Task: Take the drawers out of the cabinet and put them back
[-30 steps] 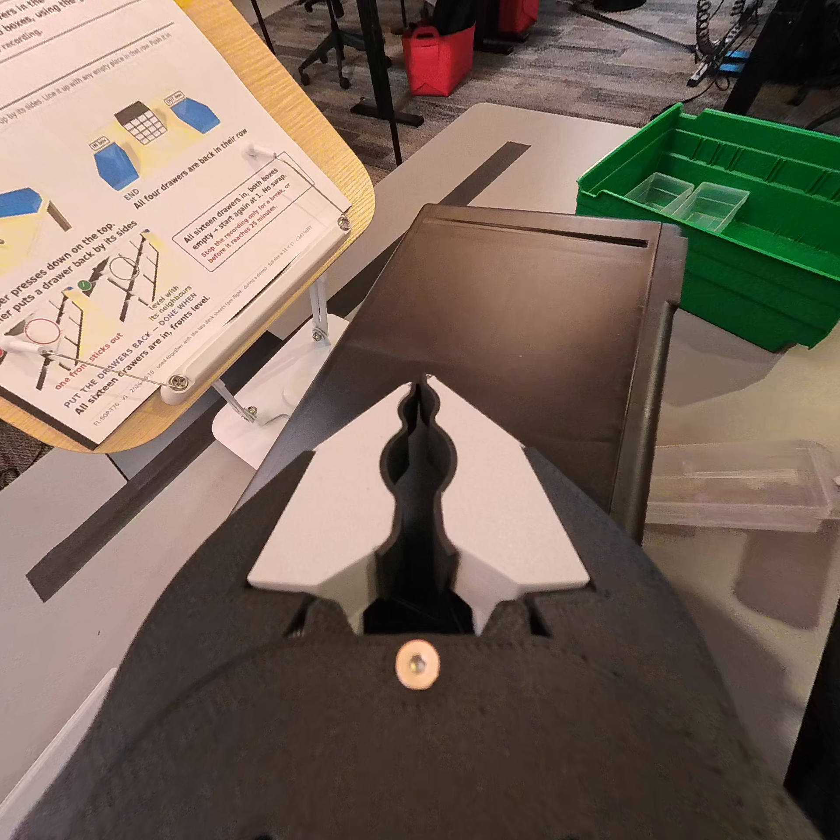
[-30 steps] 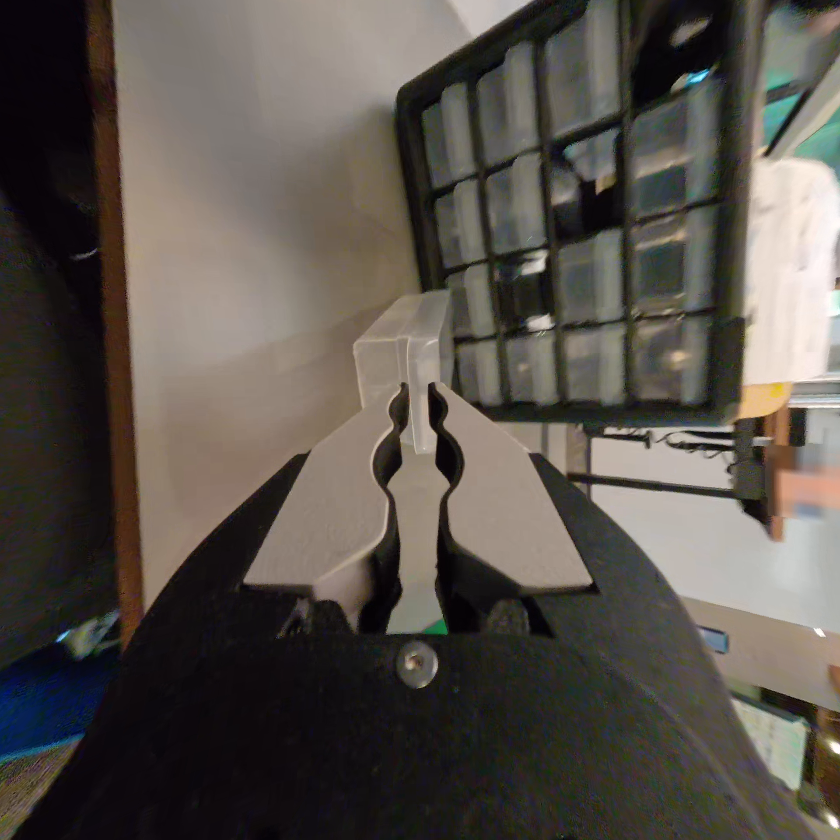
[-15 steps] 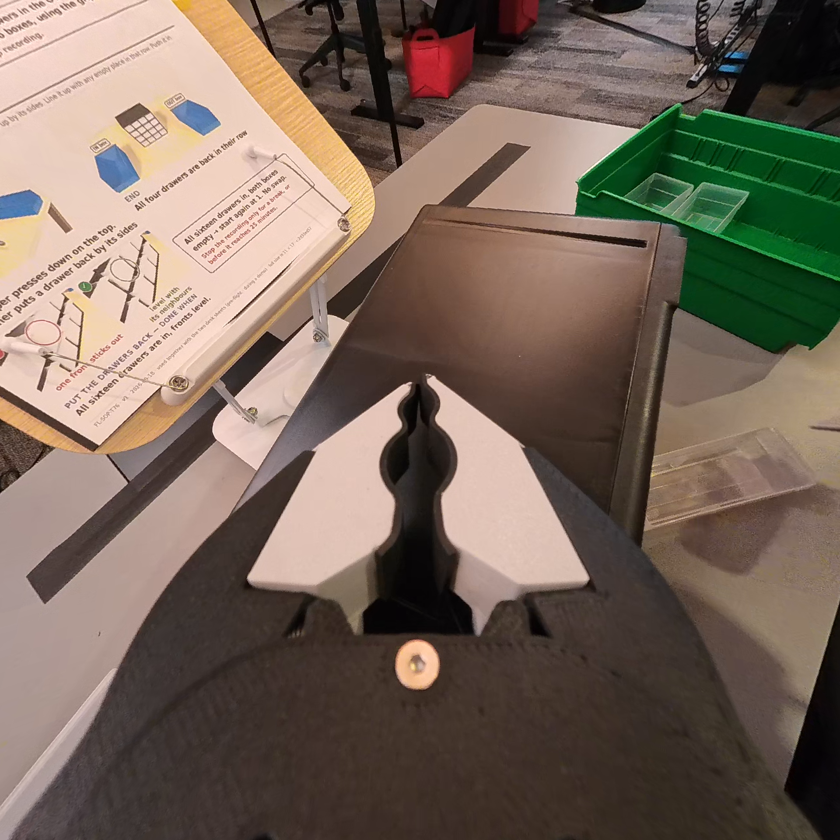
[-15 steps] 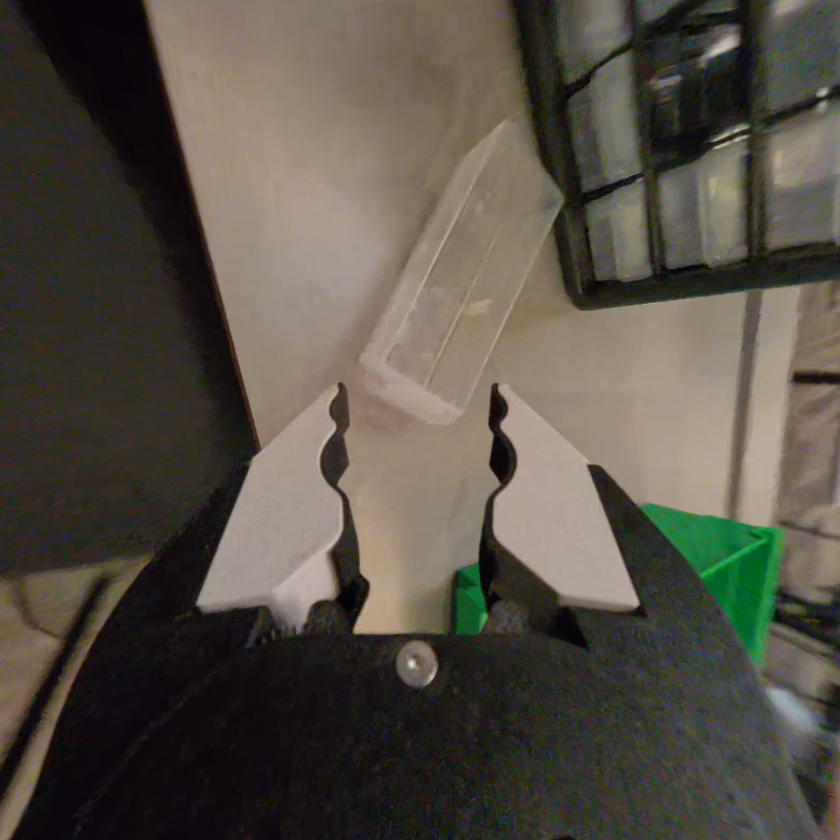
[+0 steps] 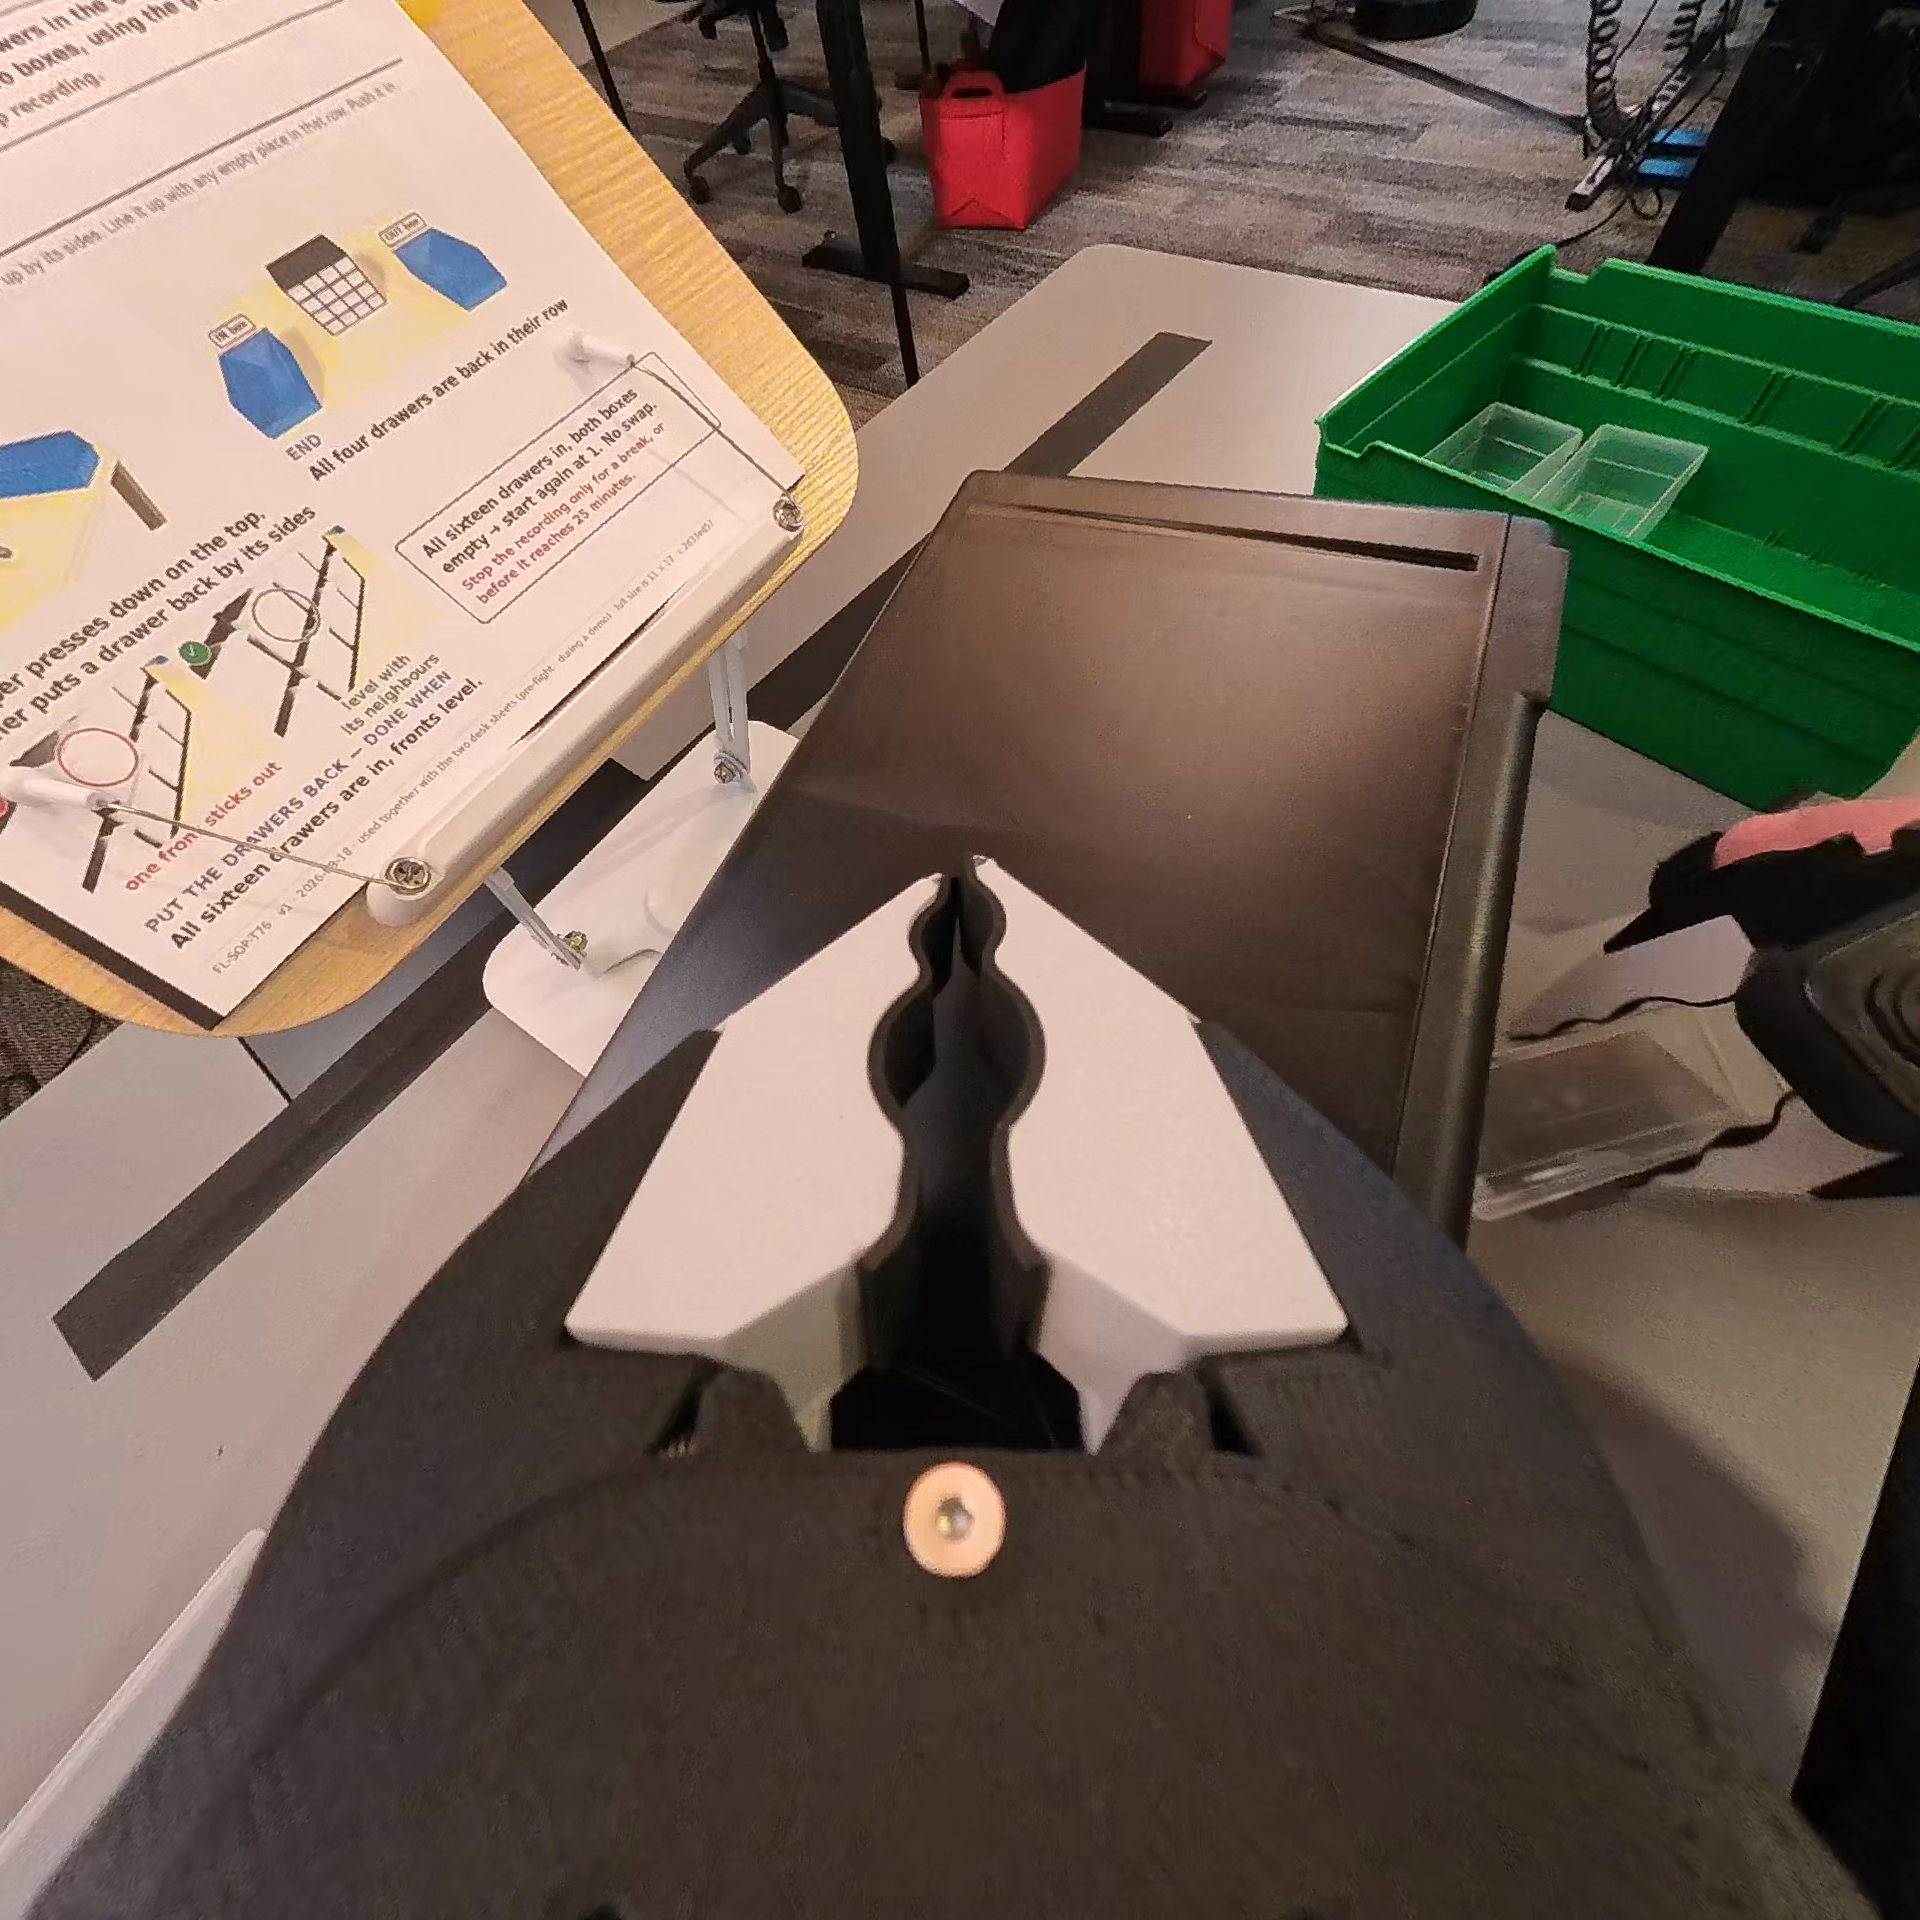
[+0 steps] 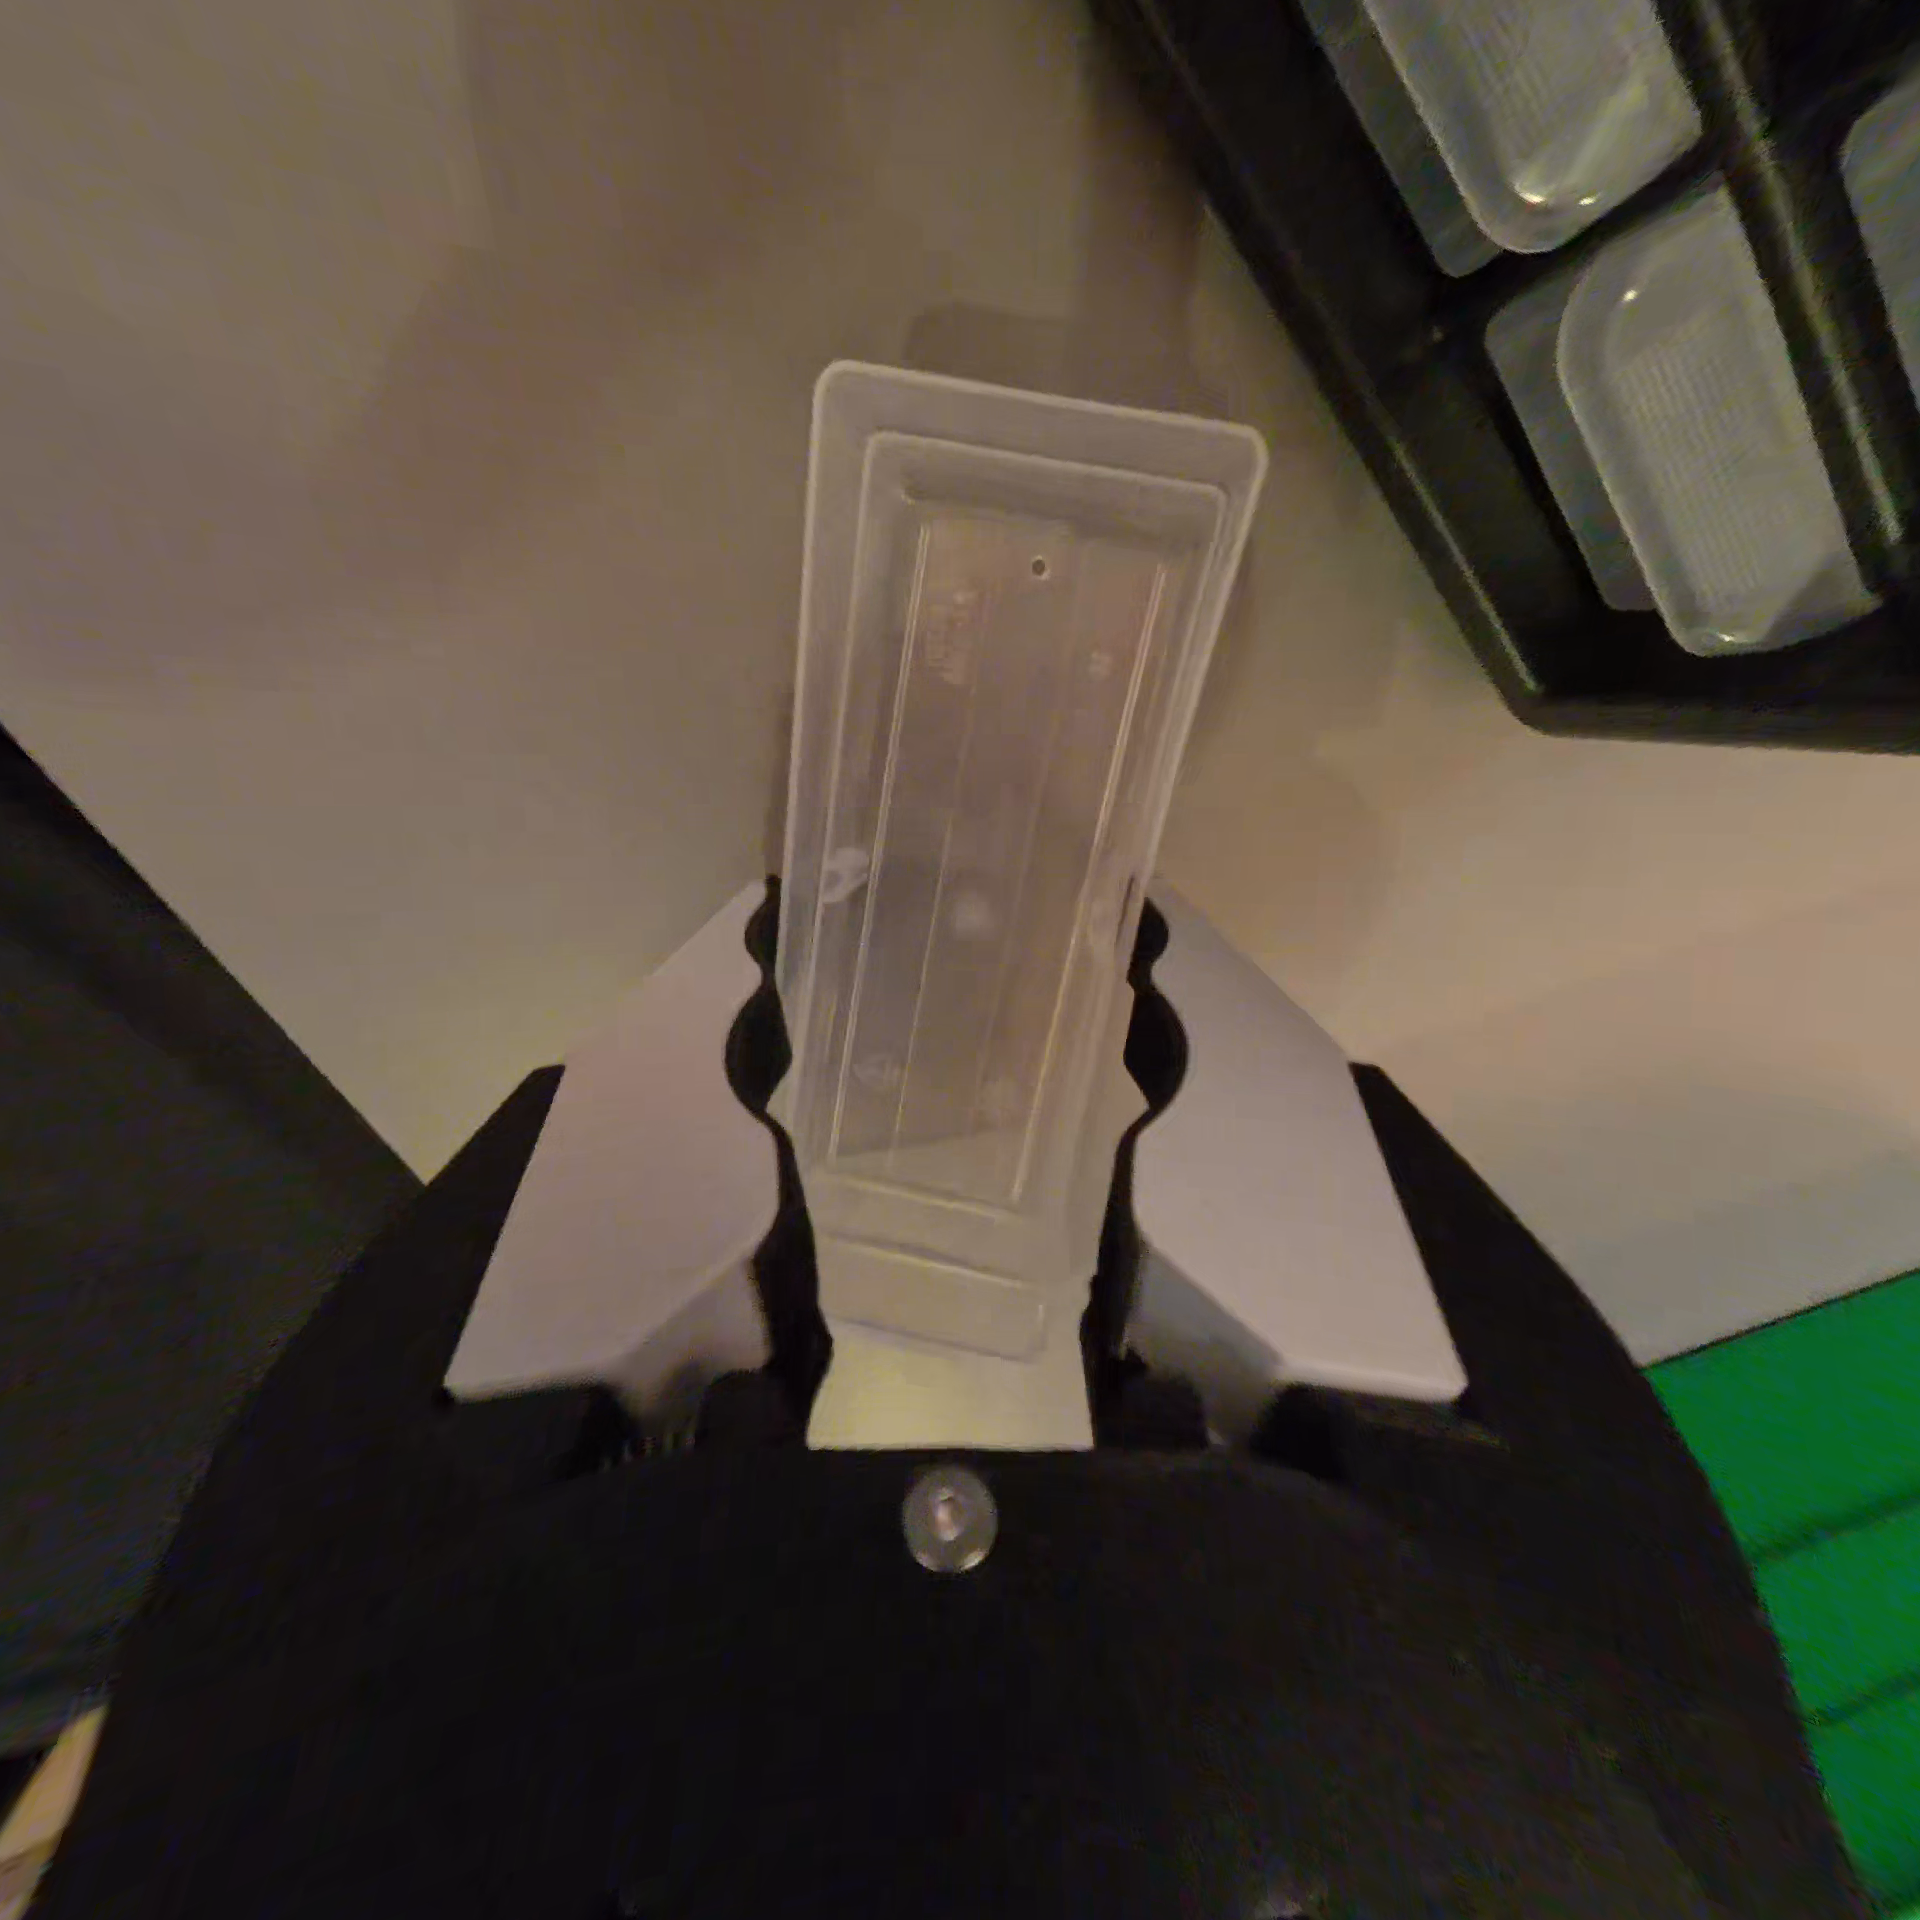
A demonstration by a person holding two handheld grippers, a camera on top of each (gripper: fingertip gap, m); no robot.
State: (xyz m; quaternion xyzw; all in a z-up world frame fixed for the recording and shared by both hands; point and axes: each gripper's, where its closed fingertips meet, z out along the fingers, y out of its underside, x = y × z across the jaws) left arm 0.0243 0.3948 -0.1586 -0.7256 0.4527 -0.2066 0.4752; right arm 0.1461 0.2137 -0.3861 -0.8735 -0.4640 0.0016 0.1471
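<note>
The black cabinet [image 5: 1143, 748] lies under my left gripper [image 5: 961, 883], which is shut and empty and rests on the cabinet's dark top panel. A clear plastic drawer [image 6: 997, 790] lies on the table in front of the cabinet, its open side facing me. My right gripper [image 6: 956, 914] is open, with one finger on each side of the drawer's near end. The cabinet's front grid [image 6: 1455, 416], with clear drawers [image 6: 1704, 436] in its slots, is at the upper right. In the left wrist view the drawer [image 5: 1621, 1112] and the right gripper [image 5: 1818, 987] show to the right of the cabinet.
A green bin [image 5: 1714, 644] with two clear drawers [image 5: 1558, 473] in it stands at the back right; it also shows in the right wrist view [image 6: 1818, 1507]. An instruction sheet on a tilted wooden stand [image 5: 312, 468] is to the left. The grey table [image 5: 1662, 1455] runs to the front right.
My right gripper let go of the drawer, which fell flat on the table. The gripper then turned and moved forward so its open fingers straddle the drawer's end. The left gripper has not moved.
</note>
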